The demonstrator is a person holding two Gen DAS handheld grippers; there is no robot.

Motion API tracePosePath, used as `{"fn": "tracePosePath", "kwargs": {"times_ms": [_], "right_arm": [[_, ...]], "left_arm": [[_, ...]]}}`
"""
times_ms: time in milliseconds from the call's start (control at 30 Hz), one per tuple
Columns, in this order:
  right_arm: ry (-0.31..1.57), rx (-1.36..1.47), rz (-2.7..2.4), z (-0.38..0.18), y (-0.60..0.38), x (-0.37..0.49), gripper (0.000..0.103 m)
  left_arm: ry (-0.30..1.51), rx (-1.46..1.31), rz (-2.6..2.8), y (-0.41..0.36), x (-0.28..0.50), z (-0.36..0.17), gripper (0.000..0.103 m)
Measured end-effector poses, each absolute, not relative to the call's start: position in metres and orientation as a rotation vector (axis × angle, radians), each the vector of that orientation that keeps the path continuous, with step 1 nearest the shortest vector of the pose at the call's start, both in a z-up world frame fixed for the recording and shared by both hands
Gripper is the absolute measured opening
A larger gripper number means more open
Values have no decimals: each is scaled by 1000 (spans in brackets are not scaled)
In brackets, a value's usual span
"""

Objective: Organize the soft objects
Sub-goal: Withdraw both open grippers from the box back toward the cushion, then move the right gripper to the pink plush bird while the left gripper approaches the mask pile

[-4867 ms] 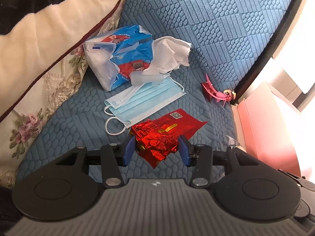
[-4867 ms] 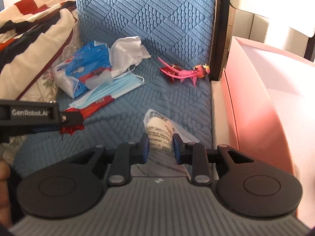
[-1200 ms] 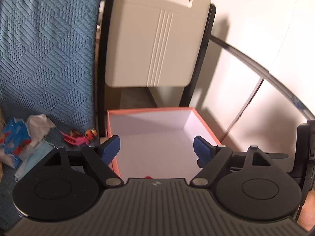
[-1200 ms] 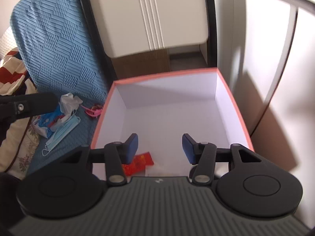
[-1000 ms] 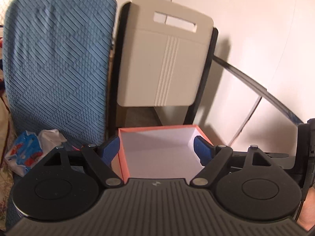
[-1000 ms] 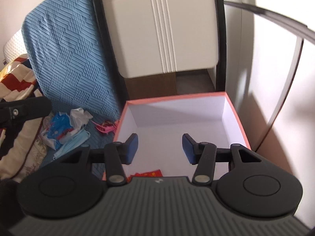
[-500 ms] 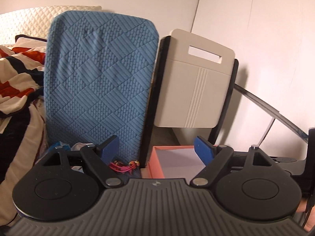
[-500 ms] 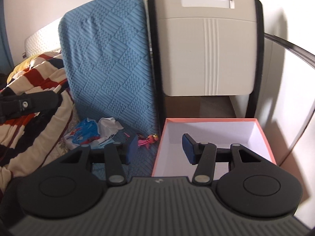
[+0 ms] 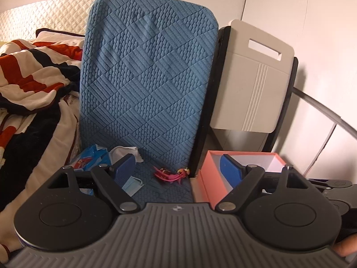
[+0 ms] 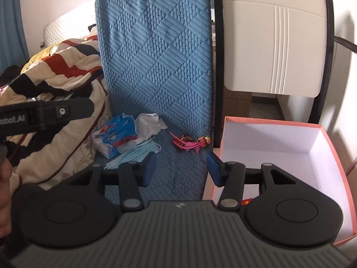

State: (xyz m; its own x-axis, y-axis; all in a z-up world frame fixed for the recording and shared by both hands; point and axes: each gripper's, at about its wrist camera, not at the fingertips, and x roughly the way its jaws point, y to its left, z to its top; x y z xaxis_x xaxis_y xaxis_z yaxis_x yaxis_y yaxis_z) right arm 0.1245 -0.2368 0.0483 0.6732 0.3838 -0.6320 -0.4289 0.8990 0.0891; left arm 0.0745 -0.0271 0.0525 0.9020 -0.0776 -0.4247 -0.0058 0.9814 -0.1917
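On the blue textured chair seat [image 10: 178, 174] lie a blue tissue pack [image 10: 116, 134], a crumpled white tissue [image 10: 149, 125], a light blue face mask [image 10: 136, 153] and a pink-red toy [image 10: 189, 143]. The same things show in the left wrist view: tissue pack [image 9: 89, 158], mask [image 9: 131, 184], toy [image 9: 169, 174]. An open pink box [image 10: 330, 156] with a white inside stands right of the chair; a bit of red wrapper [image 10: 246, 201] shows inside it. My left gripper [image 9: 178, 169] and right gripper [image 10: 180, 167] are both open and empty, held back above the chair's front.
A striped blanket [image 10: 60, 71] is piled on the left beside the chair. A white folding chair back [image 10: 272, 44] stands behind the box. The blue chair backrest [image 9: 145, 67] rises behind the seat. The left gripper's body [image 10: 40, 114] crosses the right wrist view at the left.
Both grippers have drawn back from above the box and swung left toward the chair. The red wrapper and the white packet held earlier are out of the jaws.
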Motion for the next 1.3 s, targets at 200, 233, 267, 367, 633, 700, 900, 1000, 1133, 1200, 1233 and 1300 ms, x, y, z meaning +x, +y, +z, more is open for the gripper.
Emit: {"fn": "tracePosePath", "kwargs": {"times_ms": [200, 233, 267, 367, 633, 700, 900, 1000, 1133, 1200, 1233, 1300], "right_arm": [[727, -85, 435, 29, -218, 123, 52], [735, -91, 424, 25, -215, 122, 52], [739, -95, 416, 22, -213, 121, 52], [758, -81, 406, 15, -209, 118, 52], [793, -68, 398, -9, -194, 111, 52], [803, -61, 404, -14, -192, 109, 52], [806, -84, 405, -28, -187, 107, 52], [815, -79, 398, -37, -189, 109, 52], [809, -89, 401, -43, -186, 113, 52], [799, -98, 404, -46, -183, 117, 52], [796, -98, 405, -47, -181, 120, 52], [792, -92, 408, -50, -179, 125, 52]], "left_arm": [[463, -229, -39, -5, 78, 26, 86], [469, -237, -37, 0, 78, 21, 86], [476, -235, -28, 5, 79, 16, 86], [490, -211, 10, 16, 78, 2, 86], [478, -366, 2, 45, 70, -17, 86], [477, -381, 11, 49, 69, -24, 86], [534, -365, 28, 47, 78, -56, 86], [558, -307, 31, 38, 88, -66, 86], [558, -262, 37, 35, 100, -75, 86], [563, -280, 43, 38, 108, -79, 86], [569, -288, 40, 40, 112, -81, 86], [591, -288, 65, 42, 120, -84, 86]]}}
